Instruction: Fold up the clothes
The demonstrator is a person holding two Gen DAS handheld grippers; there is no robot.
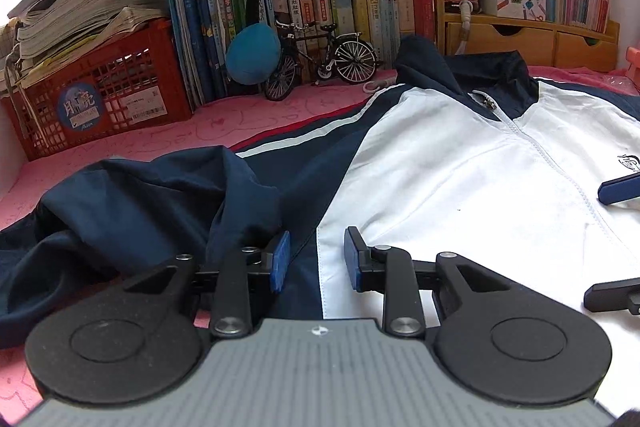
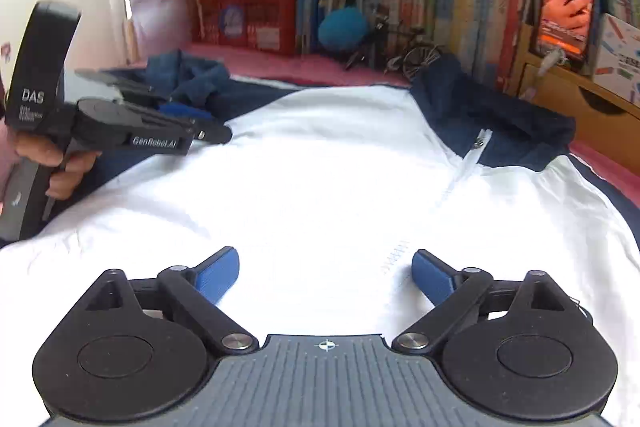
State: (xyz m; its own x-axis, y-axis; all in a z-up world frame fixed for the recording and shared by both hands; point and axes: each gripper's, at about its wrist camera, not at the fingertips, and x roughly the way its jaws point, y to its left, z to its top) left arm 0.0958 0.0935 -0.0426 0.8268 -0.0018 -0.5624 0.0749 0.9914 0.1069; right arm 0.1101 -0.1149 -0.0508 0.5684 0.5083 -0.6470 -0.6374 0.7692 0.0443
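Left wrist view: the left gripper (image 1: 317, 259), blue pads parted and grasping nothing, hovers over the smooth white-and-navy zip jacket (image 1: 440, 163) spread on the pink patterned cloth (image 1: 160, 131), rumpled navy sleeve (image 1: 152, 199) at nine o'clock.

Right wrist view: the right gripper (image 2: 326, 279) hangs spread wide and empty above the jacket's white front panel, collar (image 2: 492, 115) at one o'clock.

A jacket (image 1: 440, 179) with a white front, navy sleeves and collar, and red and white stripes lies on a pink patterned worktop (image 1: 168, 131), beside a red lattice crate (image 1: 108, 87) and black tongs (image 1: 316, 259) with blue pads (image 1: 281, 259).
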